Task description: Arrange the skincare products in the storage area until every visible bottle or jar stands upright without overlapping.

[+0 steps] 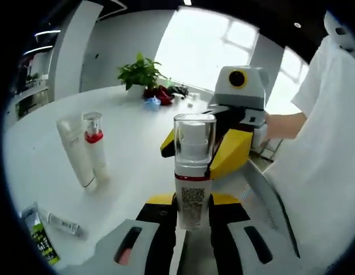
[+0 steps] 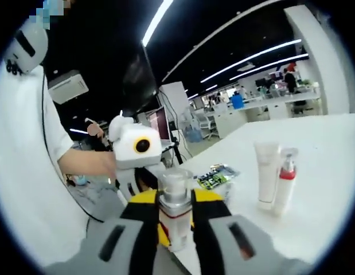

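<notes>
A pump bottle with a clear cap, a red band and a barcode label stands upright in the air between both grippers. My left gripper is shut on its lower body. My right gripper comes in from the right, its yellow jaws pressed against the bottle at the red band. In the right gripper view the same bottle sits between the jaws of my right gripper, with the left gripper behind it. A white tube and a red-collared pump bottle stand upright side by side on the white table.
Green sachets and a small flat tube lie near the table's edge. A potted plant with small items stands far back. A person in a white shirt stands close on the right. The tube and red-collared bottle stand right of my jaws.
</notes>
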Demonstrator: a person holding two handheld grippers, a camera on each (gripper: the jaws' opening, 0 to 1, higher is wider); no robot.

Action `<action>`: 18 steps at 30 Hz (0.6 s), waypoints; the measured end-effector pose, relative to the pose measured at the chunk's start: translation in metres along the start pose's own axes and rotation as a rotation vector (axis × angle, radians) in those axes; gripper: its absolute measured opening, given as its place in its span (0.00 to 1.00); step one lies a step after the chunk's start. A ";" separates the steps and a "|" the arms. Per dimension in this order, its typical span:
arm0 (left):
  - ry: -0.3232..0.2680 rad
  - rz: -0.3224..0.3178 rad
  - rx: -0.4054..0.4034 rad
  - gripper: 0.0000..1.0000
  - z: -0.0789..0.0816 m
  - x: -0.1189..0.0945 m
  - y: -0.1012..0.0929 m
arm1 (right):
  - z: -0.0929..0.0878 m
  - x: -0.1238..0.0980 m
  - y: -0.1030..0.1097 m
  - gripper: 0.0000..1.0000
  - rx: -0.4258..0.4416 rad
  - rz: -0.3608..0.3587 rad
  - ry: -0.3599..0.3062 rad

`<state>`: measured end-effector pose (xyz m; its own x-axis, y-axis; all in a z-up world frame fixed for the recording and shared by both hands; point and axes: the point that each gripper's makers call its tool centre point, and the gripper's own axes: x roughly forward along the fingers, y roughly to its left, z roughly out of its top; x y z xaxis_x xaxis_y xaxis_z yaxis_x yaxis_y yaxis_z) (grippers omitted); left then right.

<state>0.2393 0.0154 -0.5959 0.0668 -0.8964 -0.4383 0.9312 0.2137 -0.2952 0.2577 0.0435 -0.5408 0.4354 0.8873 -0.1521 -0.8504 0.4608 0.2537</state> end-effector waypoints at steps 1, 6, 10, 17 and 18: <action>0.004 0.008 0.009 0.18 -0.001 0.001 0.002 | -0.002 0.001 -0.002 0.21 -0.018 -0.009 0.011; 0.055 0.056 0.072 0.18 -0.008 0.007 0.014 | -0.011 0.006 -0.008 0.21 -0.092 -0.035 0.067; 0.118 0.082 0.112 0.17 -0.019 0.013 0.023 | -0.023 0.012 -0.012 0.21 -0.147 -0.044 0.123; 0.165 0.103 0.128 0.17 -0.034 0.021 0.037 | -0.041 0.017 -0.023 0.21 -0.181 -0.068 0.176; 0.171 0.104 0.128 0.17 -0.036 0.023 0.039 | -0.043 0.018 -0.024 0.21 -0.183 -0.070 0.180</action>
<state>0.2639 0.0172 -0.6480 0.1133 -0.7912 -0.6009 0.9611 0.2407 -0.1357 0.2732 0.0475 -0.5905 0.4499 0.8279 -0.3348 -0.8663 0.4957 0.0615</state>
